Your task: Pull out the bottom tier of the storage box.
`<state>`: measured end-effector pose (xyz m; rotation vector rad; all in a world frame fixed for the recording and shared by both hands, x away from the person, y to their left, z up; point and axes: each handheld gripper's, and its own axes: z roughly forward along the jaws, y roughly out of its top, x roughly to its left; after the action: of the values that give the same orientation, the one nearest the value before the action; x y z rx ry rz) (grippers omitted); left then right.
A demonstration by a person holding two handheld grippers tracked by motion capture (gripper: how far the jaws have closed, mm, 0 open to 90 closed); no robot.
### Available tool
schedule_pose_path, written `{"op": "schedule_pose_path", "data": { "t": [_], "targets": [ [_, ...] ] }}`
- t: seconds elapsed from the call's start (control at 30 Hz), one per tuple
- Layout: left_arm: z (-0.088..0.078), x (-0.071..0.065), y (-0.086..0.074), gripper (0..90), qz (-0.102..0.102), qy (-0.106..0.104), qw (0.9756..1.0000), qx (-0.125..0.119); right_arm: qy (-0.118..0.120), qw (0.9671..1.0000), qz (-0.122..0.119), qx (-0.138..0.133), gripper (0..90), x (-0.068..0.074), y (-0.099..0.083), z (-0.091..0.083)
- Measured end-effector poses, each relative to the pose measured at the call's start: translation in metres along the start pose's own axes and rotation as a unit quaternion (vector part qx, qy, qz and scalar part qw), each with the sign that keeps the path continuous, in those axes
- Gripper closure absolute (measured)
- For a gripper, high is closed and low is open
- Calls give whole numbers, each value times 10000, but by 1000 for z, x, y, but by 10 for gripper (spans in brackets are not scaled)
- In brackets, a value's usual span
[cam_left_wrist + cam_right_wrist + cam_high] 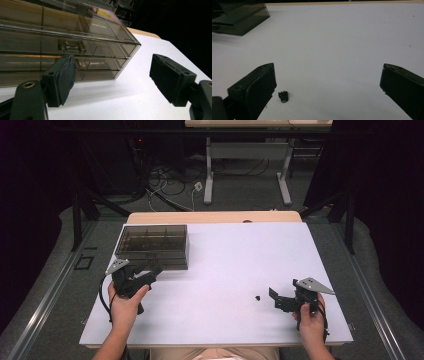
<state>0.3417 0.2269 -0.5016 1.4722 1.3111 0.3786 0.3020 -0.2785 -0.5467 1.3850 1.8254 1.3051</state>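
A smoky see-through compartment box (152,245) with its lid down sits at the table's far left. My left gripper (153,270) is just in front of its near side, open, with nothing between the jaws. In the left gripper view the box (95,37) looms close, its front latch (70,46) just above the left pad (65,77). A small black toothed part (258,297) lies on the white tabletop near the front right. My right gripper (274,298) is open just right of it. In the right gripper view that part (283,96) lies beside the left jaw, apart from it.
The white tabletop (240,255) has a wooden strip (215,217) along its far edge. Beyond it are floor cables (165,190) and the legs of another table (208,175). Dark curtains flank both sides.
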Motion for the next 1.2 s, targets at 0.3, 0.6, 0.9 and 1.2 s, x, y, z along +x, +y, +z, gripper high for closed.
{"op": "schedule_pose_path", "data": {
  "t": [0.3,0.6,0.9,1.2],
  "targets": [
    [6,-11,8,234,-288,-54,9994,172,14,10000,-29,24,4,0,0,1],
    [15,-17,12,279,-503,-58,9979,405,5,9999,13,103,7,-1,0,0],
    [23,-16,15,279,-893,-81,9939,638,41,10000,45,15,9,-2,0,1],
    [32,-9,17,279,-1308,-126,9884,761,38,9999,77,64,14,-2,0,1]
  ]
}}
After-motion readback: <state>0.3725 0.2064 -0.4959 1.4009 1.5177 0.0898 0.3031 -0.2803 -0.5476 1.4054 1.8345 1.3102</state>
